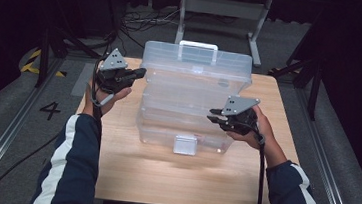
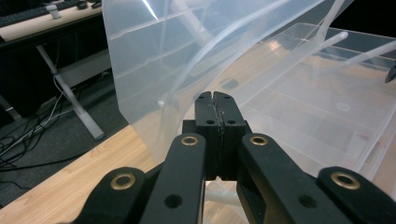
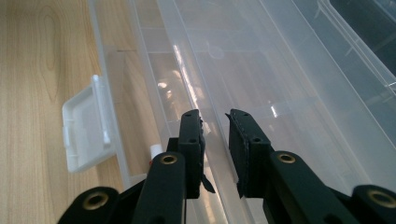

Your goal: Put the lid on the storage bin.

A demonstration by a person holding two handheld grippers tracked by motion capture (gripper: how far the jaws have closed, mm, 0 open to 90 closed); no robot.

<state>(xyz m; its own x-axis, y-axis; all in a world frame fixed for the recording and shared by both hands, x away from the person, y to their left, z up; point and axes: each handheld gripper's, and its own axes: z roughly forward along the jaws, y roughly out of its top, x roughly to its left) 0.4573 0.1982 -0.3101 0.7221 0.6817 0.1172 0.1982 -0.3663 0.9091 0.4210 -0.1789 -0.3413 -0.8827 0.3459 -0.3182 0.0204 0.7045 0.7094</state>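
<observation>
The clear plastic box [image 1: 189,103] sits between both grippers, lid raised. The left gripper [image 2: 215,100] has its jaws pressed together beside the lid [image 2: 187,51]; the right gripper [image 3: 215,119] is spread over the rim. Light, slippery, flexible plastic: best pinched at its stiffer edge.

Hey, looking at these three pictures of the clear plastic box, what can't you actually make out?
- Whether the left gripper pinches the lid of the clear box: left gripper view, jaws closed together, contact unclear.
- Box contents: all views, reflections and stacked clear walls confuse the inside.
- Whether the white latch can lock: right gripper view, too little detail.
- The box's far side: high view, hidden behind the raised lid.
</observation>
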